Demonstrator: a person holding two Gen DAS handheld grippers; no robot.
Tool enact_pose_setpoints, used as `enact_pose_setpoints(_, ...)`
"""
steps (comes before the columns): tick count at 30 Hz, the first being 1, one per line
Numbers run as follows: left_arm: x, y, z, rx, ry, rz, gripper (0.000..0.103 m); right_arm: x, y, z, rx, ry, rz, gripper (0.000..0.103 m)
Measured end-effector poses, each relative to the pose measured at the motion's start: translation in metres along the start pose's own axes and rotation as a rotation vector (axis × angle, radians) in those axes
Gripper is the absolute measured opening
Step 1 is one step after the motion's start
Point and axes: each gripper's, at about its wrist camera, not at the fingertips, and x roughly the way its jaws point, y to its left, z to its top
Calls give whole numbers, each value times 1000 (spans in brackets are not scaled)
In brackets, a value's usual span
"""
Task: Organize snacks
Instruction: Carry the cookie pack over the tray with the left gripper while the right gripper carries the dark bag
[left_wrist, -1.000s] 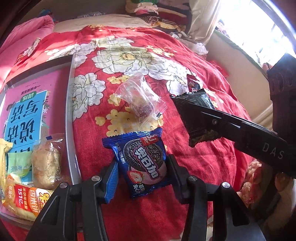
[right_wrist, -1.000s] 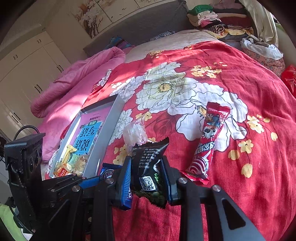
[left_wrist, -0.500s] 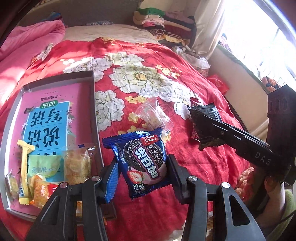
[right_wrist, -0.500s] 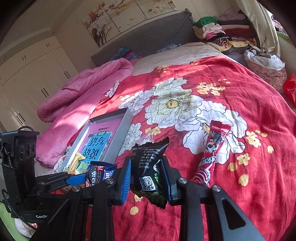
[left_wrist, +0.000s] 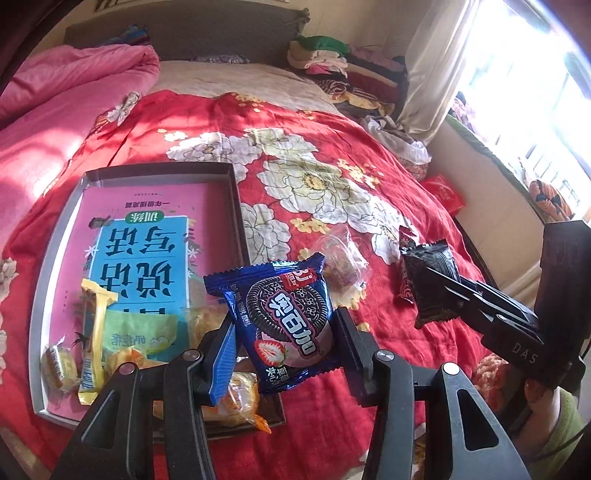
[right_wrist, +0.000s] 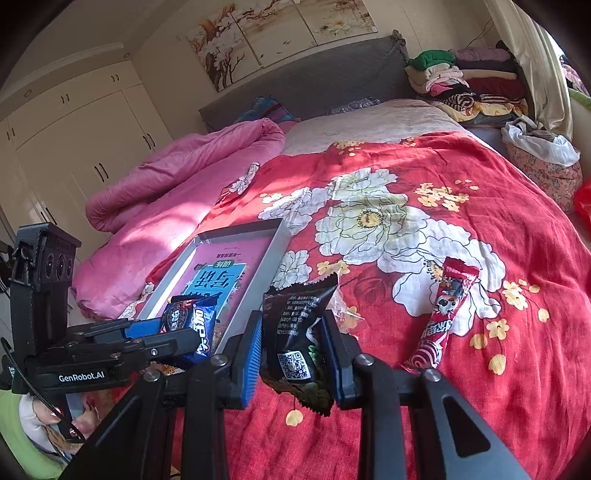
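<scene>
Snacks (left_wrist: 110, 347) in grey tray (left_wrist: 236, 206) on red floral bedspread (left_wrist: 332, 155).

A blue cookie packet (left_wrist: 286, 325), printed with a dark sandwich biscuit and a strawberry, is raised above the near corner of the tray (left_wrist: 236, 206), tilted; a black snack packet (right_wrist: 299, 332) with a QR code stands upright off the bed; a clear-wrapped sweet (left_wrist: 341, 258) and a long red stick packet (right_wrist: 441, 317) lie on the red floral bedspread (right_wrist: 424, 177); the grey tray holds a pink-and-blue booklet (left_wrist: 144, 236) and several yellow and green wrapped snacks (left_wrist: 110, 339) at its near end.
</scene>
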Motion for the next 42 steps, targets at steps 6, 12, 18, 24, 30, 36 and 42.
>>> enact_pose_setpoints(6, -19, 31, 1, -48, -32, 36, 51, 6, 20, 0, -28, 14, 36, 31)
enact_pose_setpoints(12, -36, 77, 1, -132, -56, 97, 51, 21, 43, 0, -55, 43, 79, 31)
enact_pose_setpoints(18, -44, 118, -6, -208, -36, 146, 51, 43, 66, -3, -93, 88, 112, 31)
enact_pose_setpoints(24, -48, 141, -16, -242, -7, 175, 51, 67, 89, -8, -141, 129, 130, 31)
enact_pose_setpoints(30, -41, 147, -20, -240, 20, 199, 51, 86, 104, -10, -176, 162, 135, 31)
enact_pose_setpoints(36, -29, 143, -24, -214, 46, 236, 51, 100, 111, -11, -189, 194, 141, 31)
enact_pose_setpoints(42, -20, 143, -26, -216, 71, 231, 51, 109, 118, -10, -201, 209, 150, 31)
